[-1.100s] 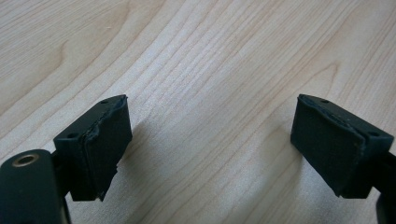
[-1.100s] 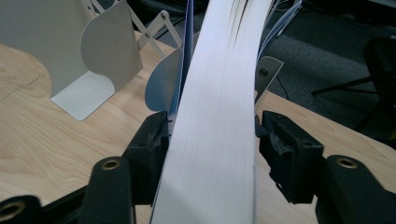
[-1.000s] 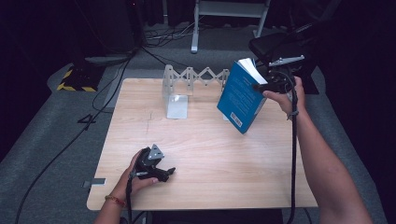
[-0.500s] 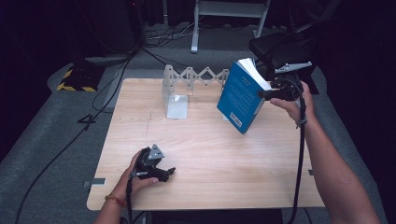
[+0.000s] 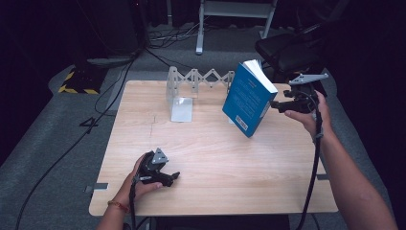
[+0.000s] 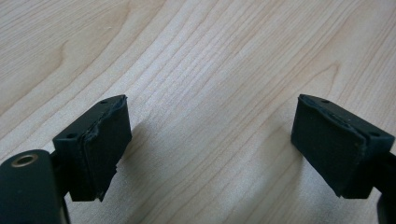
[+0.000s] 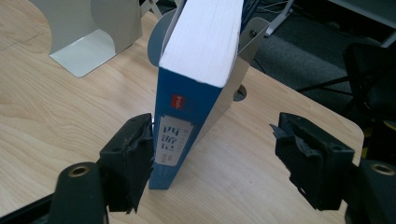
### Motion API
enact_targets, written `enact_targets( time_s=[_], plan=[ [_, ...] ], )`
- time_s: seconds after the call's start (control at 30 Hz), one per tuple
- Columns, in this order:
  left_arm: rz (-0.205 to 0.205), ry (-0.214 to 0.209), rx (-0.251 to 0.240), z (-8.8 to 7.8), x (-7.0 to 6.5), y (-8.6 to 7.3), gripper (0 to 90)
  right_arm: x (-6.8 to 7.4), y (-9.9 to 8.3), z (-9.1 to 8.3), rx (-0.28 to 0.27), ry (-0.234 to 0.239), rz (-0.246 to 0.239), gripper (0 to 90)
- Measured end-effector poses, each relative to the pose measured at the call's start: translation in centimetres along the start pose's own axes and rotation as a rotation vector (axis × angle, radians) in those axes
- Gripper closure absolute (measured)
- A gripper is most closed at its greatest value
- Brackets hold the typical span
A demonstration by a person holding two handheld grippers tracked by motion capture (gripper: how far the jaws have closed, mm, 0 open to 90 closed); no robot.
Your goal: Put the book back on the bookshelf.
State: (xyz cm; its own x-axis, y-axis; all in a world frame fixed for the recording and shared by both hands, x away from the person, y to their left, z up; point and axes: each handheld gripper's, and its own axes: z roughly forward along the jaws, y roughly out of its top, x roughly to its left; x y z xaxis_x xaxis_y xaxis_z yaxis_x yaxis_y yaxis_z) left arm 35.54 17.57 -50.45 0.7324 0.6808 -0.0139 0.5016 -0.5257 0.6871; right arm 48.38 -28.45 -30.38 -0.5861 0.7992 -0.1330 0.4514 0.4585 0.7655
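The right gripper (image 5: 282,106), jaws just opened, had released the book (image 5: 247,98) at one o'clock; next, withdraw. The left gripper (image 5: 168,178) rested wide, empty.

I count one blue book (image 5: 248,98), one folding metal book rack (image 5: 191,84), one wooden table (image 5: 215,158), and two grippers, left gripper (image 5: 163,176) and right gripper (image 5: 280,106).
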Motion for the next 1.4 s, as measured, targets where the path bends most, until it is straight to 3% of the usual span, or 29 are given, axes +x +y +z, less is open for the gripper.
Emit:
enact_targets(
  time_s=[0.5,0.73,1.13,1.2,1.33,1.4],
  plan=[
    [-0.004,-0.004,0.003,0.0,0.0,0.0,12.2,0.6,-4.1,-1.4,0.010,0.008,-0.064,26.8],
    [-0.007,-0.004,0.004,0.1,0.0,0.1,11.8,0.9,-6.4,-1.4,0.031,-0.014,-0.108,25.9],
    [-0.007,-0.004,0.005,0.1,0.0,0.1,11.8,1.1,-11.2,-0.7,0.051,-0.010,-0.130,25.5],
    [-0.007,-0.004,0.005,0.1,0.0,0.1,11.8,1.1,-12.4,-0.4,0.058,-0.014,-0.162,25.4],
    [-0.007,-0.004,0.004,0.1,0.0,0.1,11.8,0.9,-15.0,0.0,0.076,0.001,-0.171,25.4],
    [-0.007,-0.004,0.004,0.1,0.0,0.1,11.8,0.9,-15.3,0.0,0.079,-0.001,-0.174,25.2]
  ],
)
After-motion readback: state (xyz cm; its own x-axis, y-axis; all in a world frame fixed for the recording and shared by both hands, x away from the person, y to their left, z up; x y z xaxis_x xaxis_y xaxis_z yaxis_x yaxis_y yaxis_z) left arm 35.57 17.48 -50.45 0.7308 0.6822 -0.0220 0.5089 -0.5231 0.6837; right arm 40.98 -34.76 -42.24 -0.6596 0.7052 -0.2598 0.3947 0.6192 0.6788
